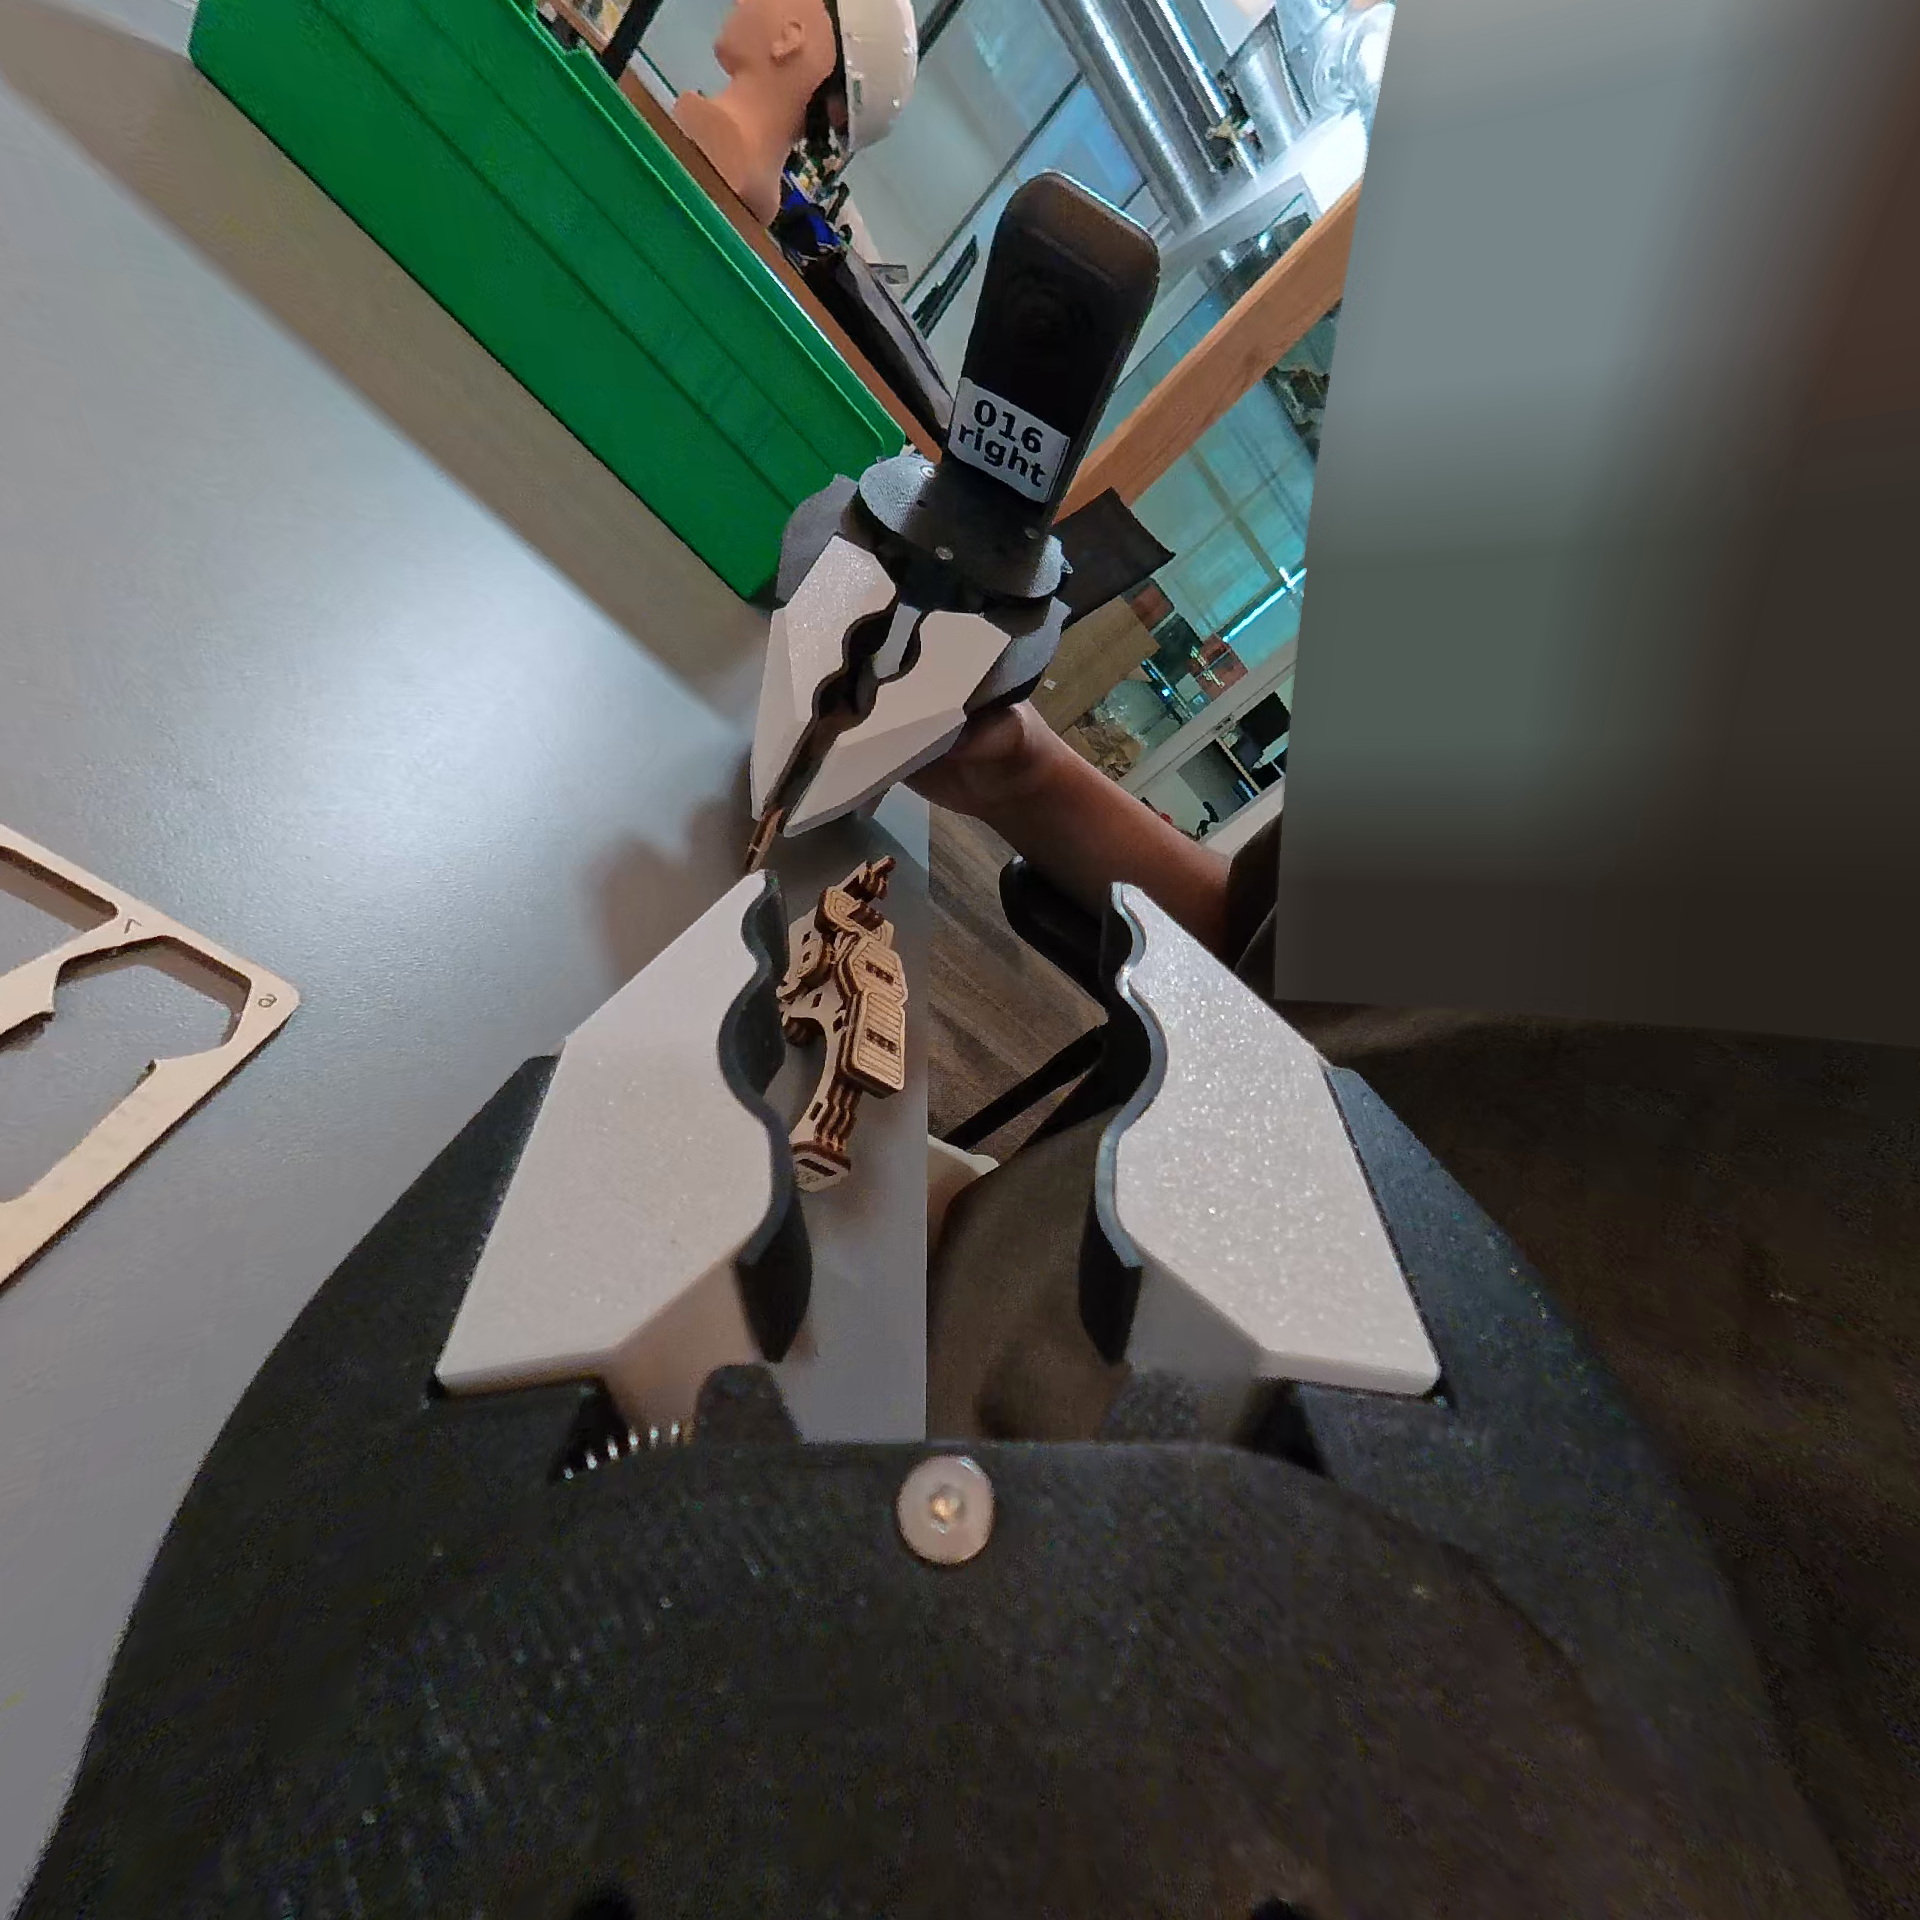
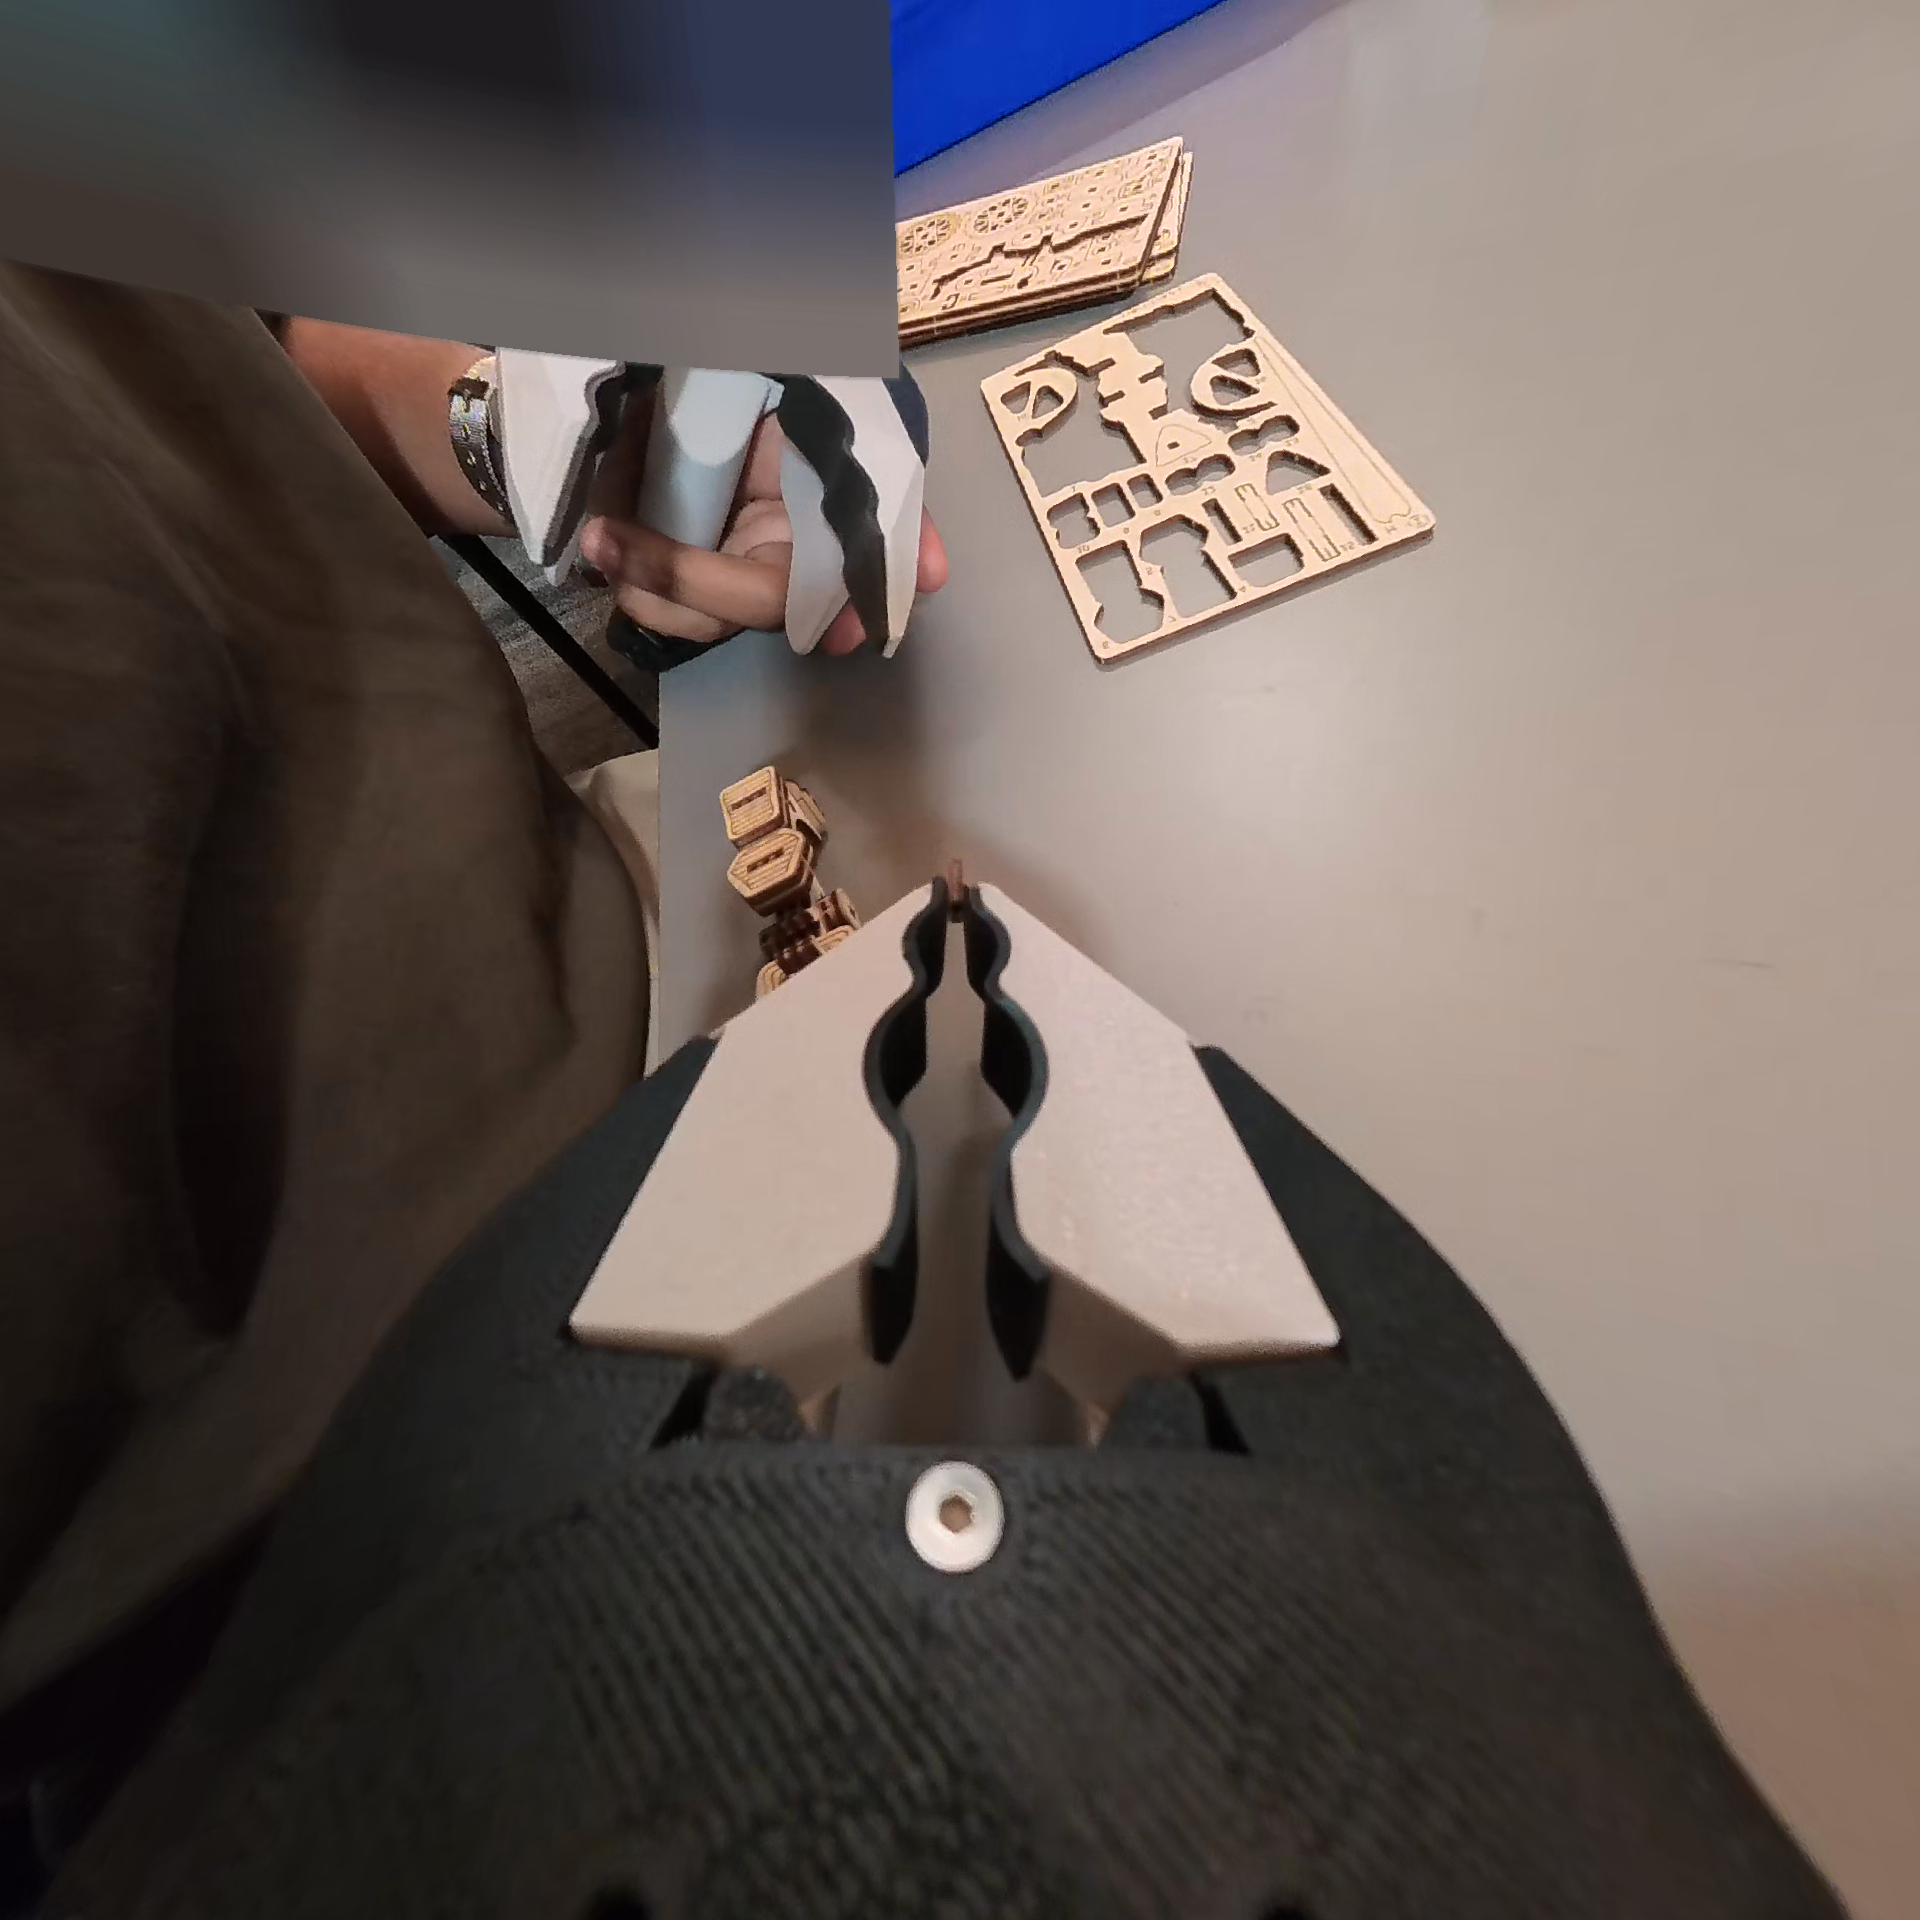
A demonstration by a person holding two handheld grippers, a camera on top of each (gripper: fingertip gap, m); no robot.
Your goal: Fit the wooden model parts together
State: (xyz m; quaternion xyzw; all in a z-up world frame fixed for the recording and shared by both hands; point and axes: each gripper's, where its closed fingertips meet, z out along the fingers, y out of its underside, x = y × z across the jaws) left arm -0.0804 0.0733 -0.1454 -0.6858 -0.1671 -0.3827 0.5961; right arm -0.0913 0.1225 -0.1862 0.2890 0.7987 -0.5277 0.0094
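**Inspector A:** Start nearest the cameras. How do the jaws stand?

**Inspector B:** The left gripper (image 1: 940, 914), white fingers with black wavy pads on a black body, has its jaws spread wide with nothing between them. The right gripper (image 2: 954, 896), same build, has its jaws drawn nearly together on a small thin brown wooden piece (image 2: 951, 871), pinched at the very tips and sticking out slightly beyond them.

**Inspector A:** And the main work item?

**Inspector B:** A partly assembled, light brown, laser-cut wooden model (image 1: 847, 1013) lies on the grey table (image 1: 312, 675), right at the table's near edge. In the left wrist view it sits just beside the inner pad of the left-hand finger; I cannot tell whether they touch. In the right wrist view the same model (image 2: 774, 862) lies just left of the right gripper's tips, partly hidden behind one finger.

**Inspector A:** Farther out?

**Inspector B:** A flat pale wooden sheet with punched-out part shapes (image 2: 1205, 468) lies on the table to the right, well apart from the model. Beyond it, a stack of uncut wooden sheets (image 2: 1039, 249). In the left wrist view a green plastic bin (image 1: 540, 260) stands at the far side of the table.

**Inspector A:** The operator?

**Inspector B:** A hand (image 2: 727, 582) holds the left gripper; dark brown clothing fills the near side.
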